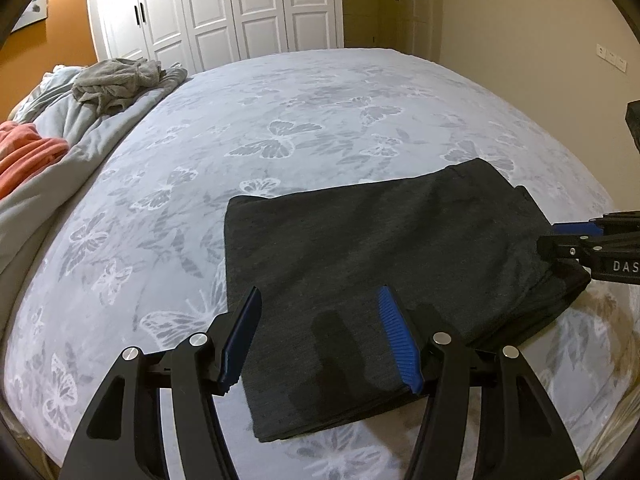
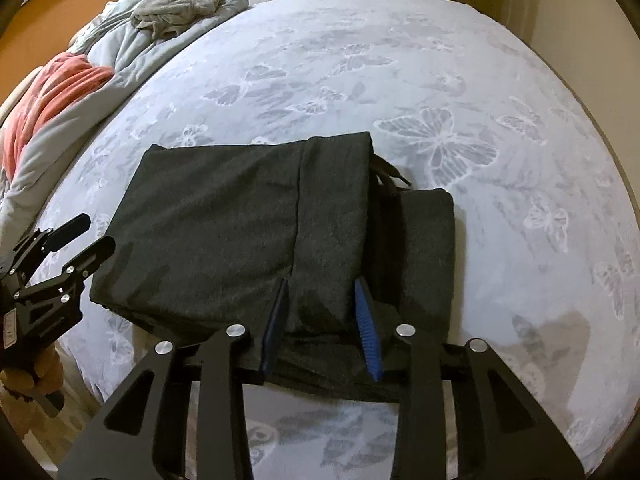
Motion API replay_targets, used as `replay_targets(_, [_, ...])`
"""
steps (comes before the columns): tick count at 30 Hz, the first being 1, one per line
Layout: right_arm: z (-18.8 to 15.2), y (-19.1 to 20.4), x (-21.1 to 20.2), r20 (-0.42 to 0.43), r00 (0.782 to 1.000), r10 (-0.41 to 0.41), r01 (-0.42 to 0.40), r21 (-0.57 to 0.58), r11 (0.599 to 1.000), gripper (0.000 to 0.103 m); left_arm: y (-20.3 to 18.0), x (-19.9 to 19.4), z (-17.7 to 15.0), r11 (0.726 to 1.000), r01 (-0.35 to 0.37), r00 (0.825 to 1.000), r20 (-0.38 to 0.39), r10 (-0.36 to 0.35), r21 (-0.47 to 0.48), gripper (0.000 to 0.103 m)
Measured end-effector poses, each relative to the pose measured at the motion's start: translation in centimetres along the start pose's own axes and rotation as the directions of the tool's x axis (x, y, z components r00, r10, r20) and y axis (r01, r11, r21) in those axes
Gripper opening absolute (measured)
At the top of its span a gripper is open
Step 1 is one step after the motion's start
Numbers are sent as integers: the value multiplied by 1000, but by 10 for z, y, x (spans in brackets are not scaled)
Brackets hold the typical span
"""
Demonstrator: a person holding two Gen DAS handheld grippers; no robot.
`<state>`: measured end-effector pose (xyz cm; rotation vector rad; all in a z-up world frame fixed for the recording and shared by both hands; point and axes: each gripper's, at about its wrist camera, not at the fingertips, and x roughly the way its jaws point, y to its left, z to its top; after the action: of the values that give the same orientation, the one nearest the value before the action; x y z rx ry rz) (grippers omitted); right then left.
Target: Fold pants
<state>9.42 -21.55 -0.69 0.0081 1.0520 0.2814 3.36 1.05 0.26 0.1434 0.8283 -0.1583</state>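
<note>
The dark grey pants (image 1: pixel 380 272) lie folded in a thick rectangle on the bed, also in the right wrist view (image 2: pixel 248 220). A drawstring (image 2: pixel 390 178) pokes out at the far right end. My left gripper (image 1: pixel 320 300) is open just above the near left part of the stack, holding nothing. My right gripper (image 2: pixel 322 294) is open over the near right part, blue pads (image 2: pixel 366 320) apart, nothing between them. The right gripper shows at the right edge of the left wrist view (image 1: pixel 576 240), and the left gripper at the left of the right wrist view (image 2: pixel 86 236).
The bed (image 1: pixel 280 120) has a pale blue butterfly-print sheet. A bunched grey duvet (image 1: pixel 80 120), a grey garment (image 1: pixel 116 80) and an orange blanket (image 1: pixel 28 148) lie along its left side. White wardrobe doors (image 1: pixel 224 8) stand behind. A wall (image 1: pixel 520 40) is at the right.
</note>
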Motion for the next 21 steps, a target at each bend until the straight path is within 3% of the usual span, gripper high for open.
replay_targets(5, [-1,1,10,-13,1000,-2,2,-1,1000,29,-7,4,2,1000,5,1000,-6,-5,5,59])
replay_targets(6, [-1,0,9,-9,1000,-5,5,1,1000,14,-9,4,2,1000,4,1000,-6,-4,7,59])
replay_targets(7, [0,-2,7,-3,1000,13,-13,9,1000,5,-11,5,2,1000,5,1000,-6,-5,9,59])
replay_targets(12, [12,-7,-16,69,981,179,-185,78,980,3,-22,7,4,999,42,999,-22,-41,24,59])
replay_targets(15, [21,-4,-21,93,960,264,-273,98,957,3,-34,7,5,995,99,995,-27,-98,30,76])
replay_targets(17, [28,0,-21,99,950,297,-307,107,946,3,-49,5,6,989,134,991,-2,-134,60,81])
replay_targets(21, [38,7,-14,92,943,321,-330,113,937,3,-85,6,10,980,115,991,55,-126,163,83])
